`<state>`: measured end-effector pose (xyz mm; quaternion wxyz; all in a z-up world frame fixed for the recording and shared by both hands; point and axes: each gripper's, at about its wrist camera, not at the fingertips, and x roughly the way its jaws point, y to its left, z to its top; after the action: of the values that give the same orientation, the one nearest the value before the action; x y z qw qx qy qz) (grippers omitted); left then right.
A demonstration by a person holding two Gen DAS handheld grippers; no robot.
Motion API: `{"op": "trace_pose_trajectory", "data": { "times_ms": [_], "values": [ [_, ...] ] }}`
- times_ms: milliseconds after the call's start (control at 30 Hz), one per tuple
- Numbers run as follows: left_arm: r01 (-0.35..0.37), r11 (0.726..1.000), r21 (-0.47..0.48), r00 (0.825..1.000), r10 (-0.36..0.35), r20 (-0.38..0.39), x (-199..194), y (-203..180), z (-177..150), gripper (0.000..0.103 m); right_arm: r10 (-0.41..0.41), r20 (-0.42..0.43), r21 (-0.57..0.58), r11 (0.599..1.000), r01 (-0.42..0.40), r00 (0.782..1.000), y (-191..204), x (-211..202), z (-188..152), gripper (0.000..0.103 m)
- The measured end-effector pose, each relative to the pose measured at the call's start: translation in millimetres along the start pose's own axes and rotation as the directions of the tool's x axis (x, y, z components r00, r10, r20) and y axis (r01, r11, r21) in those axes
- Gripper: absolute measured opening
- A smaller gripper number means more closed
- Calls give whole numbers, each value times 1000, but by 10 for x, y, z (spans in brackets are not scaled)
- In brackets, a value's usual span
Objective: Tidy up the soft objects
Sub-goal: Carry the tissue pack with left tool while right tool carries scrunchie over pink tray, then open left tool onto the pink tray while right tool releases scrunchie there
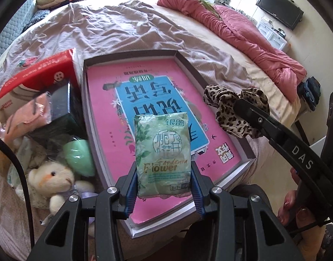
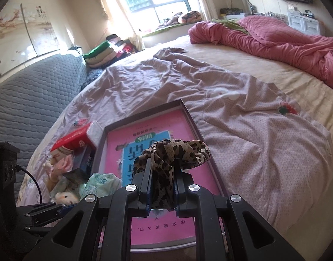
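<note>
Green plastic wraps the tissue pack (image 1: 163, 154) clamped in the left gripper (image 1: 164, 187) over the shallow box (image 1: 197, 65); the right gripper (image 2: 162, 187) is closed tight on a leopard-print scrunchie (image 2: 173, 152). Inside the box lies a pink book (image 1: 101, 82). Beyond, rumpled bedsheet (image 2: 242, 130).

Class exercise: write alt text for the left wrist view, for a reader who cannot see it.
The left gripper holds a green tissue pack over a shallow box with a pink book inside, on a bed. At right, another gripper holds a leopard-print scrunchie.

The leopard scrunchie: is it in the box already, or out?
Out. The right gripper holds the leopard scrunchie above the box.
</note>
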<state>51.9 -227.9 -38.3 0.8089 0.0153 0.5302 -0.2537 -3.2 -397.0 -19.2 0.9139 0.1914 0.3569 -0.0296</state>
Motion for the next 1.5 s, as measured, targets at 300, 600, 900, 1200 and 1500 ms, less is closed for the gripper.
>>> {"op": "trace_pose_trajectory", "data": {
  "times_ms": [300,600,900,1200,1500],
  "values": [
    [1,1000,7,999,-1,-38,173,-5,-42,43,-17,-65,13,1000,17,998,-75,173,-64,15],
    [1,1000,9,998,0,-66,266,-3,-85,43,-32,-150,38,999,39,988,-162,366,-132,18],
    [11,1000,3,996,-11,-84,303,-4,-106,44,-56,-235,74,994,75,970,-244,511,-217,23],
    [9,1000,-1,994,-9,-105,340,28,-121,45,-70,-240,71,993,89,968,-228,466,-226,35],
    [35,999,-13,993,-37,-110,323,43,-128,46,-109,-182,57,991,121,977,-204,286,-177,59]
  ]
}}
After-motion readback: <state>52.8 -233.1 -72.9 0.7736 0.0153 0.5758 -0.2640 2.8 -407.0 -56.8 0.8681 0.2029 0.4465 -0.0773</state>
